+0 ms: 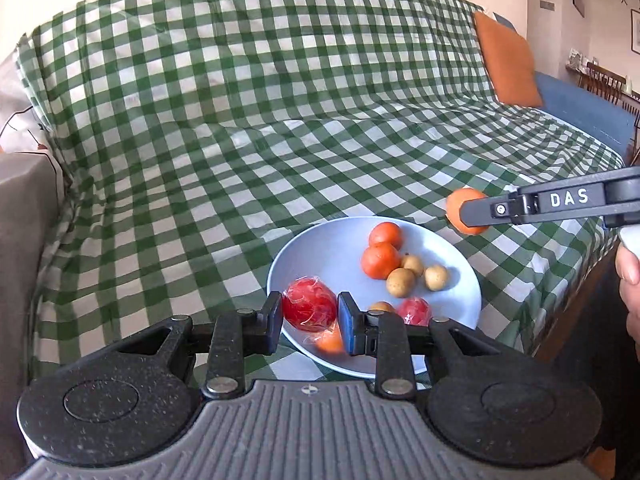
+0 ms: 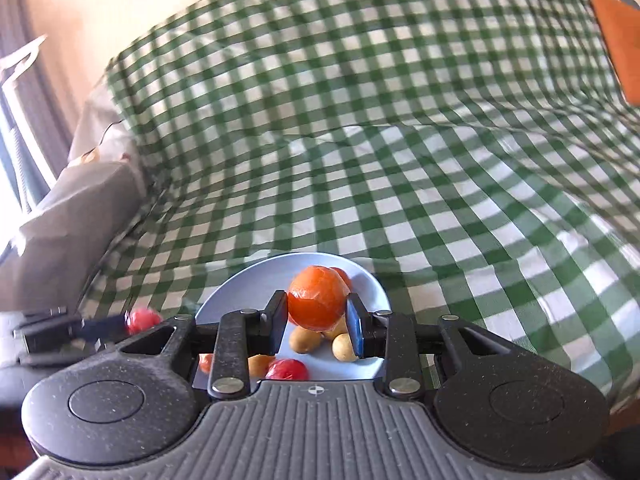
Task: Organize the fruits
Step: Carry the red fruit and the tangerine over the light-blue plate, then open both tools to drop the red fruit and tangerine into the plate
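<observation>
Currently both tongs carry fruit over the pale blue plate (image 1: 312, 240), which sits on a green-and-white checked cloth (image 1: 240, 120) draped over a sofa.

Left tongs (image 1: 310, 316): clenched on a red fruit in clear wrap (image 1: 309, 304); both pads press its sides. It hangs just above the near-left edge of the plate.

Right tongs (image 2: 318, 320): clenched on an orange fruit (image 2: 318, 300), wrapped in film, pads on either side. In the left wrist view this fruit (image 1: 464, 216) is off the plate's far-right rim, above the cloth, with the finger marked "DAS" across it.

Plate contents, left wrist view: two orange fruits (image 1: 380, 260) touching each other at the far side, three small potatoes (image 1: 401, 282) clustered just beside them, a second wrapped red fruit (image 1: 414, 311) at the near right. More pieces lie behind the left tongs' fingers; cannot tell what they are.

Orange cushion (image 1: 508, 60) at the sofa's far right. Part of a hand (image 1: 630, 280) at the right edge.
</observation>
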Action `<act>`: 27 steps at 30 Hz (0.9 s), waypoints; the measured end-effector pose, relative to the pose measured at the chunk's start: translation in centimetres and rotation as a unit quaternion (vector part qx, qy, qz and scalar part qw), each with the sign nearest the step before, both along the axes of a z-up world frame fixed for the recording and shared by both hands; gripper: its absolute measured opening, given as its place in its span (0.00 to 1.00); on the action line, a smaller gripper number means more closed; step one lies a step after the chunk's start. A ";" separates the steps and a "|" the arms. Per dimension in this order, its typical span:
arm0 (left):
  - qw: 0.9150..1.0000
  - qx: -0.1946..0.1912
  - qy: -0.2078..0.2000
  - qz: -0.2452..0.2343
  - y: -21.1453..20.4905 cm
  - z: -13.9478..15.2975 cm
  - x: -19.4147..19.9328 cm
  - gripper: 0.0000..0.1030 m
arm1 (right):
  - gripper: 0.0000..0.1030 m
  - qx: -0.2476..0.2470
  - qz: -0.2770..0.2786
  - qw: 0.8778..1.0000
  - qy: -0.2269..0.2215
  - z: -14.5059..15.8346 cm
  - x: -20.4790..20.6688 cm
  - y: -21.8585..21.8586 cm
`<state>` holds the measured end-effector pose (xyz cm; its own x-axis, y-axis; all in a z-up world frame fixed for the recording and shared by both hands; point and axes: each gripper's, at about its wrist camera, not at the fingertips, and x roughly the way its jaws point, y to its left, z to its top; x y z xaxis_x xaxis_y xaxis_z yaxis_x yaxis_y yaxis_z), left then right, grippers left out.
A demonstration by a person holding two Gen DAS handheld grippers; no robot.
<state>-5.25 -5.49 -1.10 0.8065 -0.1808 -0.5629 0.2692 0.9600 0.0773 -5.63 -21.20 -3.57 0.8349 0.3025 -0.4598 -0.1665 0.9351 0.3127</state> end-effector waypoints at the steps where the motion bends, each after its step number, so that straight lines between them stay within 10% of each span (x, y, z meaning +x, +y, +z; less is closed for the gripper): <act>1: 1.000 -0.003 0.002 0.002 0.2 -0.2 0.2 0.31 | 0.32 0.002 -0.002 1.000 0.000 -0.1 0.0 0.0; 22: 0.998 -0.054 0.009 -0.002 -0.4 -1.5 3.3 0.32 | 0.28 -0.031 0.032 0.999 0.022 -1.9 3.3 2.9; 27: 0.998 -0.064 0.003 0.006 -0.1 -1.2 3.6 0.58 | 0.49 -0.051 0.020 0.998 0.037 -2.3 3.8 3.0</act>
<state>-1.62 -5.63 -2.35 0.8057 -0.2421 -0.5406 0.2584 0.9649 -0.0469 -1.86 -18.21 -5.88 0.7860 0.2840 -0.5492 -0.1848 0.9556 0.2297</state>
